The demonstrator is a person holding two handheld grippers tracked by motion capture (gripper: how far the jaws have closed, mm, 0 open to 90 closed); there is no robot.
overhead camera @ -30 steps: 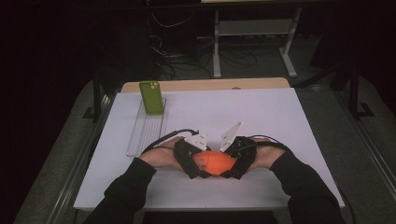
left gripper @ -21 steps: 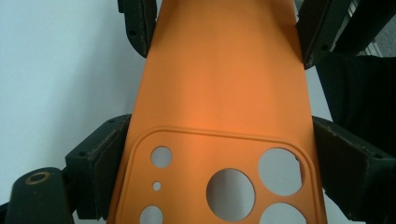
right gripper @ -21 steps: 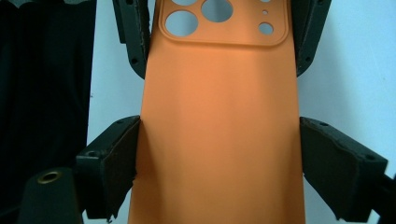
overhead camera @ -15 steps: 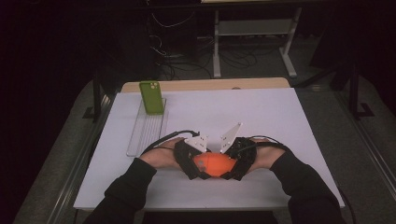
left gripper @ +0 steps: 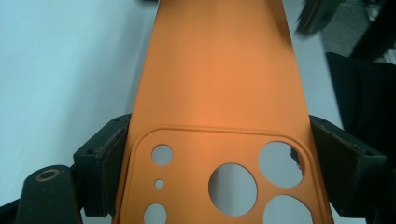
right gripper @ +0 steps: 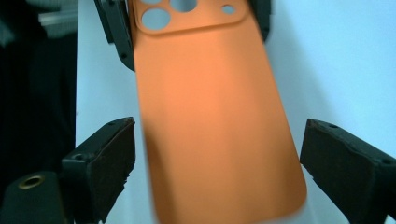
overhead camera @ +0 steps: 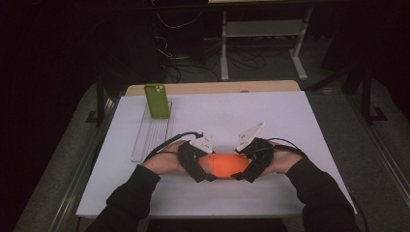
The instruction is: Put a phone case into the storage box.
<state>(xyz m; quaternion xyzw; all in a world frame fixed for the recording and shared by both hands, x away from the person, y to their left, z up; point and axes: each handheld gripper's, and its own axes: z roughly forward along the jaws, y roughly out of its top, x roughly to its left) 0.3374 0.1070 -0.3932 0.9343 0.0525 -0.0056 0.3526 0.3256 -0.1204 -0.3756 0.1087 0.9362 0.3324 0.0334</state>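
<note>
Dim surroundings, bright table, slight blur

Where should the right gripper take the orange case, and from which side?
By its plain end, opposite the camera holes, jaws across the two long edges. The orange case lies flat and thin between the right gripper's open jaws, which have just been opening, and the left gripper already clamps the holed end, so come in lengthwise from the free end.

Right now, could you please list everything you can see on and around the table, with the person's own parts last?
Phone case: one, orange, front middle of the table, between both grippers.
Phone: one, green, upright at the far end of the tray.
Tray: one, clear, left side of the table.
Table: one, white top.
Left gripper: one, black, clamped on the case's camera end.
Right gripper: one, black, jaws just opened, off the case's plain end.
Sleeves: two, black, near edge.
</note>
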